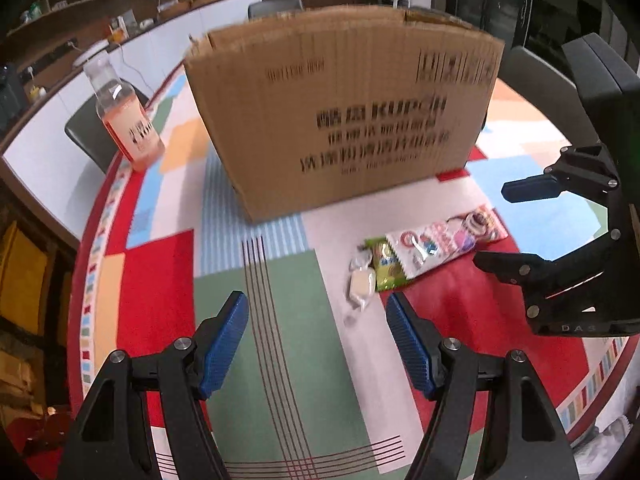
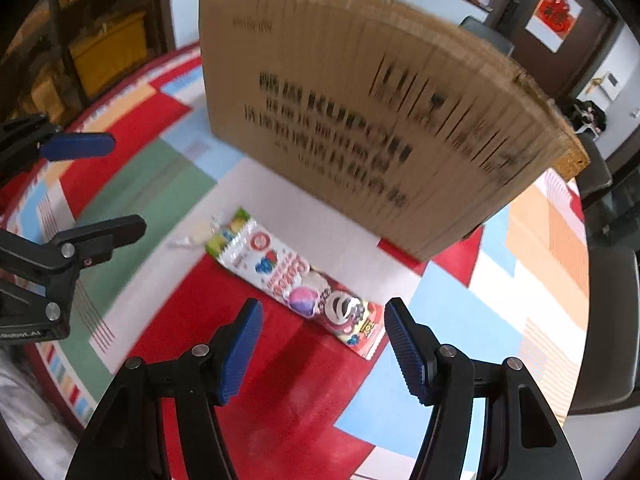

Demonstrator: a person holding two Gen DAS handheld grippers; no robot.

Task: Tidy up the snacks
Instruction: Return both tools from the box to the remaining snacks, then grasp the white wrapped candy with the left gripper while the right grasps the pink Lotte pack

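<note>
A long pink-and-white snack packet point(image 1: 444, 242) point(image 2: 304, 284) lies on the table in front of a tall cardboard box point(image 1: 344, 108) point(image 2: 360, 120). A green packet point(image 1: 382, 266) point(image 2: 224, 236) and a small white wrapped candy point(image 1: 362, 284) point(image 2: 196, 234) lie at its end. My left gripper point(image 1: 318, 320) is open and empty above the cloth, just left of the candy. My right gripper point(image 2: 322, 328) is open and empty, hovering over the near end of the long packet. Each gripper shows in the other's view, the right point(image 1: 492, 226) and the left point(image 2: 124, 184).
A bottle of orange drink point(image 1: 126, 116) stands at the table's far left edge. The round table carries a red, green, blue and white patchwork cloth point(image 1: 160, 280). Dark chairs point(image 2: 612, 320) stand around the table.
</note>
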